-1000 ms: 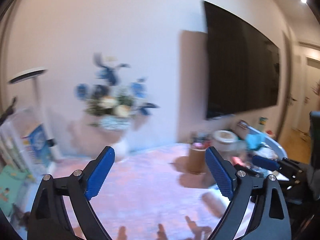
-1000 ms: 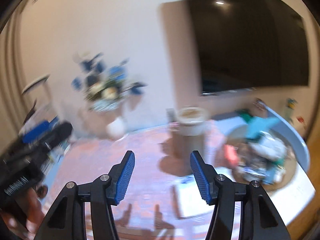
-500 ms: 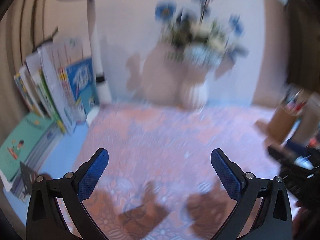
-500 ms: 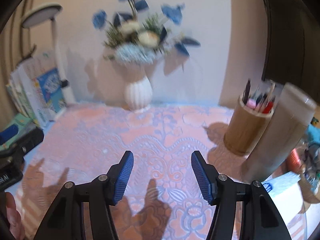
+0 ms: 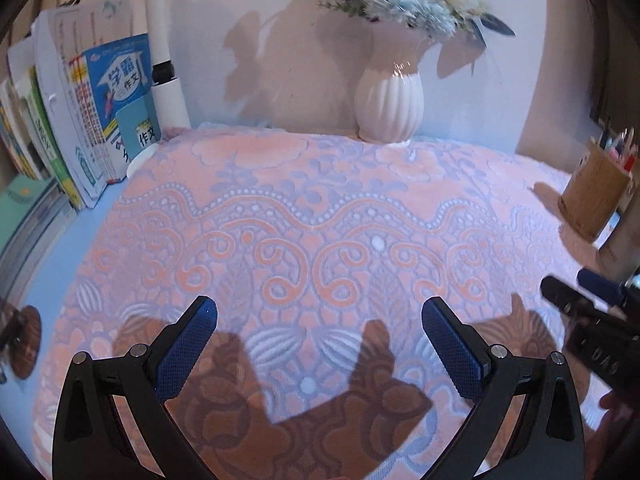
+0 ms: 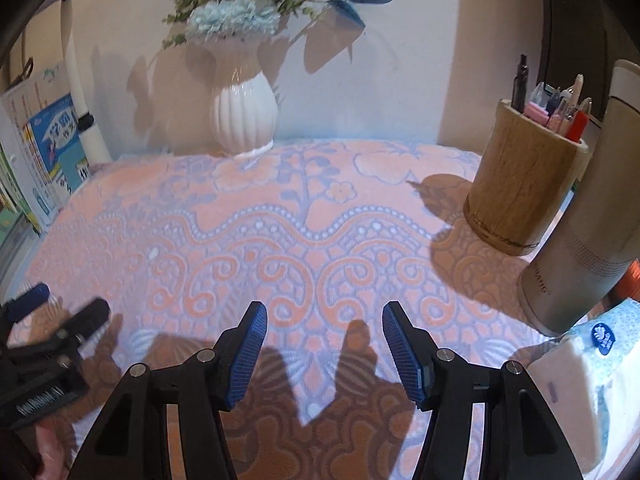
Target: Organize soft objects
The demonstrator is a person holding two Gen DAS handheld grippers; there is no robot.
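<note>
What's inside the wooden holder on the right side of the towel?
The wooden holder has pens and pencils sticking out of its top: one tall black, several pink, one red. Its wall hides their lower parts and anything at the bottom.

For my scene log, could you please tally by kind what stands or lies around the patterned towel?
Flower vase: 1
Wooden pen holder: 1
Beige tumbler: 1
Tissue pack: 1
Lamp: 1
Book row: 1
Total: 6
</note>
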